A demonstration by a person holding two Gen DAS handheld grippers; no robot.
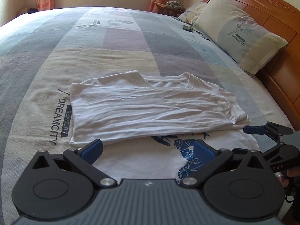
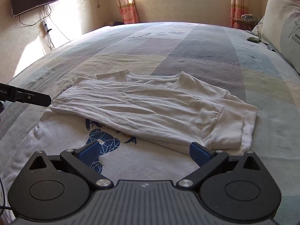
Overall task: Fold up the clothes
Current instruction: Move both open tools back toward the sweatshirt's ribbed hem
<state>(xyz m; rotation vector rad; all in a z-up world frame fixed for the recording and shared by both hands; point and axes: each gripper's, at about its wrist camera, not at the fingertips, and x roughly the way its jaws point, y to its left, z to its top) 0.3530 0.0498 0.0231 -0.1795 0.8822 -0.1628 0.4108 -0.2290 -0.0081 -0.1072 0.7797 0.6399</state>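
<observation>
So the white long-sleeve shirt [image 1: 150, 108] is lying flat on the bed [image 1: 112, 43], print side up, with both sleeves already crossed over the chest and the collar pointing to 12 o'clock. The blue graphic [image 2: 101, 144] is peeking out below the sleeves, toward 6 o'clock. The left gripper [image 1: 148, 150] is hovering over the hem end with its jaws spread wide and nothing in them, and the right gripper [image 2: 144, 150] is doing the same, wide open and empty, near the ribbed cuff [image 2: 228, 131] at its 1 o'clock. My guess is the bottom-up fold is coming: I'd be pinching both hem corners evenly and lifting together so the sleeves aren't sliding. The hem itself is hiding under the gripper bodies, so I can't tell how straight it's lying. A pillow [image 1: 240, 35] is sitting at 2 o'clock against the headboard [image 1: 277, 18].
</observation>
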